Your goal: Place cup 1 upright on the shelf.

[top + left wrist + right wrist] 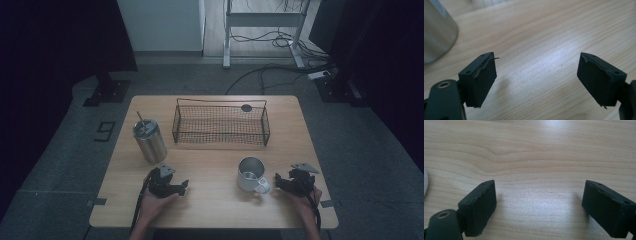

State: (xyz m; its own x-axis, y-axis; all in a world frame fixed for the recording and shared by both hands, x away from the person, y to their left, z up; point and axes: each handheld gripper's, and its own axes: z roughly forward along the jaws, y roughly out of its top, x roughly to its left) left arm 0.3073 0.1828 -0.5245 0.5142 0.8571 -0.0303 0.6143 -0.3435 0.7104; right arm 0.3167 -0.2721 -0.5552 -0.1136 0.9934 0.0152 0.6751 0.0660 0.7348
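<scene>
Both spread wide, nothing between the jaws: left hand-held gripper (181, 187) near the front edge of the desk (210, 205), right hand-held gripper (278, 183) toward the front right corner. Mug (250, 174) just beside the right one, handle turned its way; tumbler (149, 140) near the left edge. Likely trouble: bumping the handle on approach and spinning the mug away; toppling the tall tumbler with a careless sideways reach.

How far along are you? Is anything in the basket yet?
Nothing looks done: the black wire basket holds no cups. In hand: nothing; the left gripper and right gripper are open and empty. Left: the straw-topped steel tumbler and the silver handled mug.
</scene>
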